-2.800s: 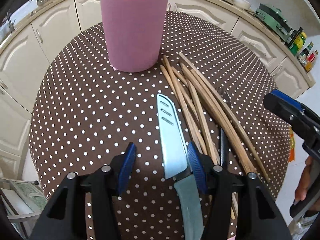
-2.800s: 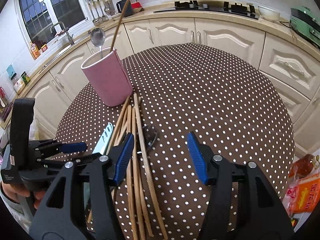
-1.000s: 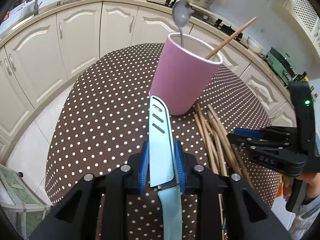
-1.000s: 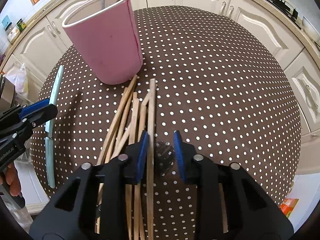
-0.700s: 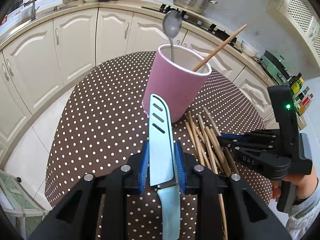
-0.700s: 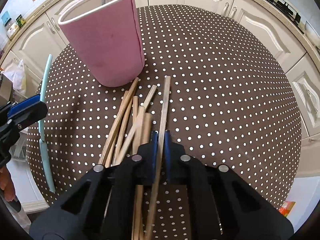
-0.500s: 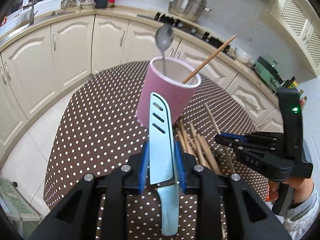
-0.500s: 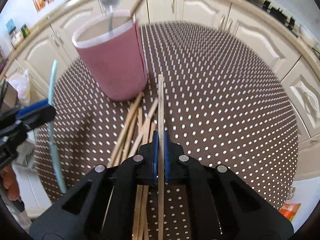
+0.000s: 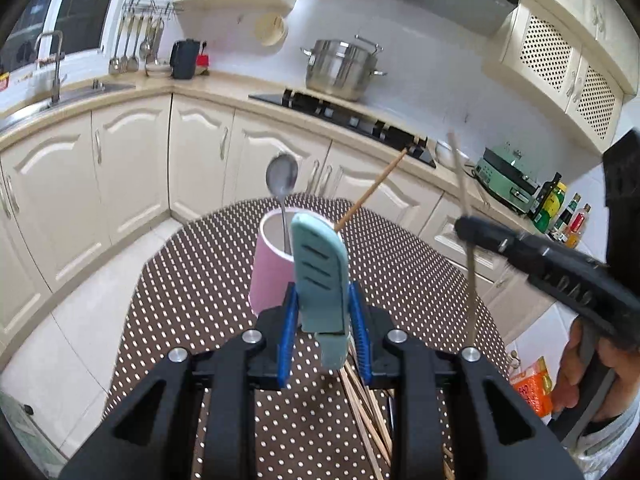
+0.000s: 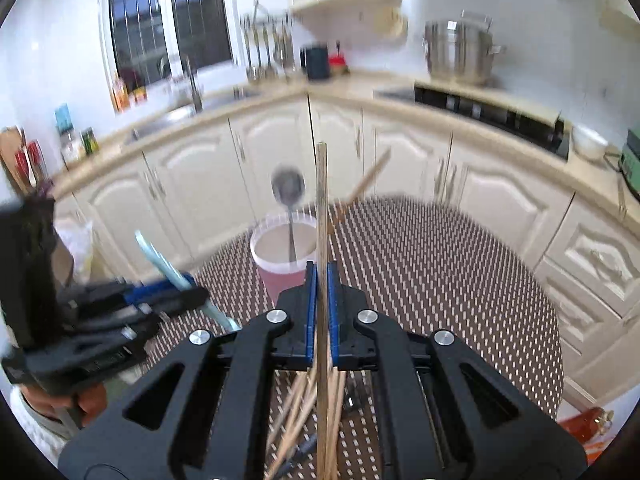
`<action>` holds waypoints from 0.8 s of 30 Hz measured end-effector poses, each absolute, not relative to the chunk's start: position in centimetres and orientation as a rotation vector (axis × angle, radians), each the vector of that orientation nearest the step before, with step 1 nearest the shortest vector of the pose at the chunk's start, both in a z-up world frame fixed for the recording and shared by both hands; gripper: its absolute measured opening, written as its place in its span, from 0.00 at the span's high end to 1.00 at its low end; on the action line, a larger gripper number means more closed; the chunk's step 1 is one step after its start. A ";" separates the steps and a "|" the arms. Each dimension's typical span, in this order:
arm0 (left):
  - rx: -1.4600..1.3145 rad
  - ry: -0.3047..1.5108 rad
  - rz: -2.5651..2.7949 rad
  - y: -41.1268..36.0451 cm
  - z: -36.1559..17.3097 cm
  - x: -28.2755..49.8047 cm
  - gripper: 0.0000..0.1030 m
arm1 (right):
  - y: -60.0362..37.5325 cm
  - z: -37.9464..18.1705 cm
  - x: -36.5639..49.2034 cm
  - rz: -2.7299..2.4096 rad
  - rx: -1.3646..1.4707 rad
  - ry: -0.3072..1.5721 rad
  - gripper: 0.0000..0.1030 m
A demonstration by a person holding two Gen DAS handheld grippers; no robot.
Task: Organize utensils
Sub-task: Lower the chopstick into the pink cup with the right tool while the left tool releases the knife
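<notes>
Left gripper [image 9: 323, 316] pinches flat pale-teal knife [image 9: 320, 276], rounded slotted blade pointing up toward far pink cup [image 9: 270, 276] (smooth cylinder); right gripper [image 10: 319, 312] pinches thin wooden chopstick [image 10: 321, 208], upright

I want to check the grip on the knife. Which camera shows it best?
The left wrist view: the knife sits sharp and centred, clamped between the left gripper pads. The right wrist view shows it only edge-on, small and motion-blurred at the left.

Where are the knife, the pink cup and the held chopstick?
knife [image 9: 320, 280], left wrist view, on the sheathed blade.
pink cup [image 9: 269, 276], left wrist view, on its outer wall.
chopstick [image 10: 321, 200], right wrist view, on its upper shaft.
</notes>
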State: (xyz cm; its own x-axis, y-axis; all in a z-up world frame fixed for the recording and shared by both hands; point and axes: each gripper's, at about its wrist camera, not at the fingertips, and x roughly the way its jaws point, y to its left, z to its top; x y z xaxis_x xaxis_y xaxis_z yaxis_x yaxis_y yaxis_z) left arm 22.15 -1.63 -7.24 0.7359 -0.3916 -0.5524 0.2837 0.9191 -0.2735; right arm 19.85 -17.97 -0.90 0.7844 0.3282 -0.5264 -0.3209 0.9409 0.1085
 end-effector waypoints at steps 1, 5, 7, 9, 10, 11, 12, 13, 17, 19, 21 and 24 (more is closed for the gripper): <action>-0.174 0.639 -0.376 -1.7 -7.0 22.2 0.76 | -18.0 -0.4 19.7 0.344 0.025 0.533 0.94; -0.175 0.612 -0.387 -1.5 -5.8 22.2 0.76 | -18.2 1.4 20.0 0.322 0.075 0.409 0.94; -0.173 0.591 -0.385 -1.5 -4.9 22.3 0.76 | -17.9 2.3 20.3 0.312 0.091 0.361 0.94; -0.173 0.572 -0.385 -1.5 -4.0 22.5 0.76 | -17.4 2.9 20.7 0.309 0.103 0.325 0.94; -0.174 0.562 -0.386 -1.5 -3.6 22.6 0.76 | -17.3 3.0 21.1 0.309 0.112 0.309 0.94; -0.174 0.553 -0.386 -1.5 -3.3 22.7 0.76 | -17.3 3.0 21.4 0.309 0.118 0.299 0.94; -0.171 0.542 -0.385 -1.5 -2.7 22.8 0.76 | -17.1 3.1 21.8 0.307 0.129 0.280 0.94; -0.169 0.529 -0.383 -1.5 -2.2 23.0 0.76 | -17.0 3.2 22.1 0.306 0.137 0.265 0.94; -0.164 0.482 -0.383 -1.4 -0.4 23.3 0.76 | -16.5 3.4 22.8 0.301 0.162 0.198 0.94; -0.154 0.444 -0.367 -1.3 0.4 23.5 0.76 | -16.2 3.7 23.3 0.293 0.173 0.156 0.94; -0.132 0.402 -0.346 -1.5 1.2 23.7 0.76 | -16.0 3.8 23.7 0.288 0.182 0.124 0.94; -0.132 0.372 -0.334 -1.7 1.7 24.6 0.76 | -15.6 3.9 24.5 0.285 0.193 0.091 0.94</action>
